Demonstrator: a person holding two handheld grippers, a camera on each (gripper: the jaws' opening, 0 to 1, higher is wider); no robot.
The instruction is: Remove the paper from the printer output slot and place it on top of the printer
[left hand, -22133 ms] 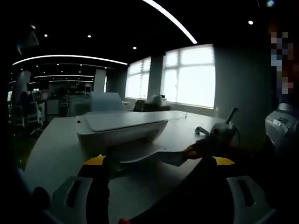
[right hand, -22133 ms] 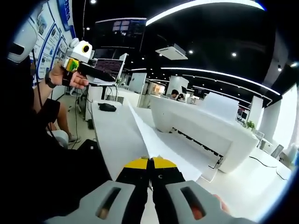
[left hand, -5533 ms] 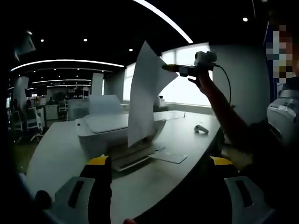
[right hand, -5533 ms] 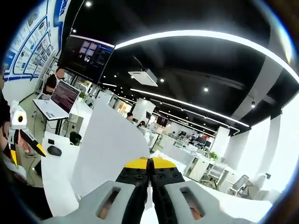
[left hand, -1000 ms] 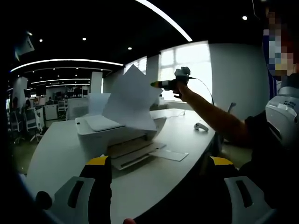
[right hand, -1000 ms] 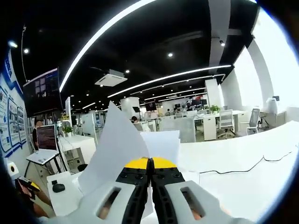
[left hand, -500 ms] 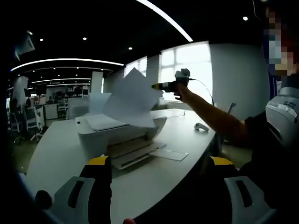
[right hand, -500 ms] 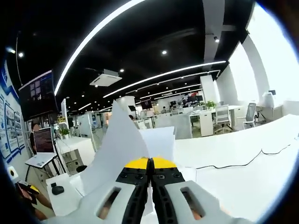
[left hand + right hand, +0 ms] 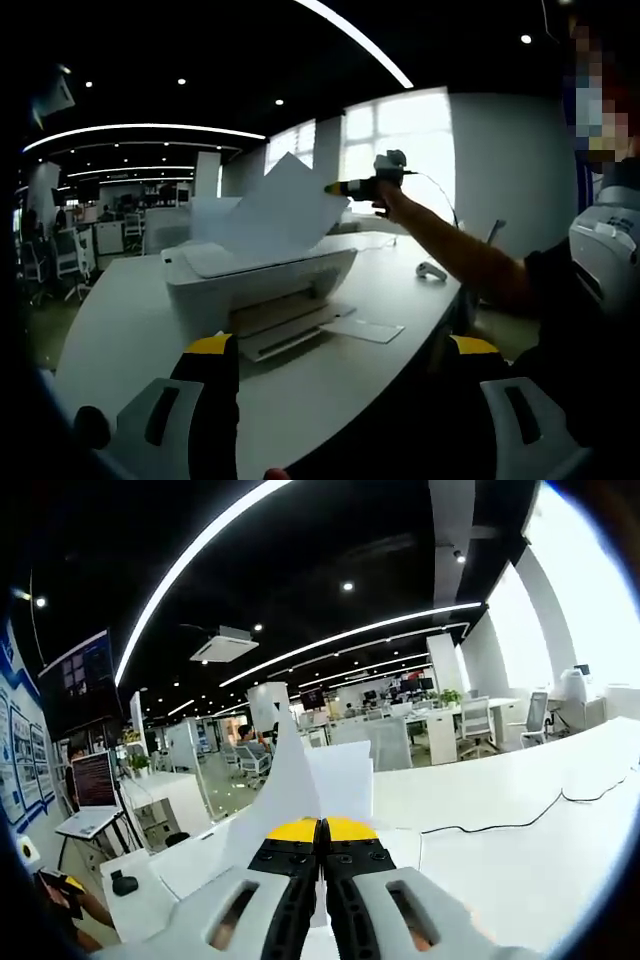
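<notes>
I am clamping the paper (image 9: 285, 205) in my right claw (image 9: 321, 827), mid-frame, its far edge touching the printer (image 9: 262, 282) top; left claw (image 9: 340, 345) is idling wide open.

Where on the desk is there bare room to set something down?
Bare desk lies left of the printer, and at the front between its tray and the near edge. Right of the tray lies a flat sheet; farther right a small device. The printer top is crowded: the right hand-held gripper holds paper over it.
</notes>
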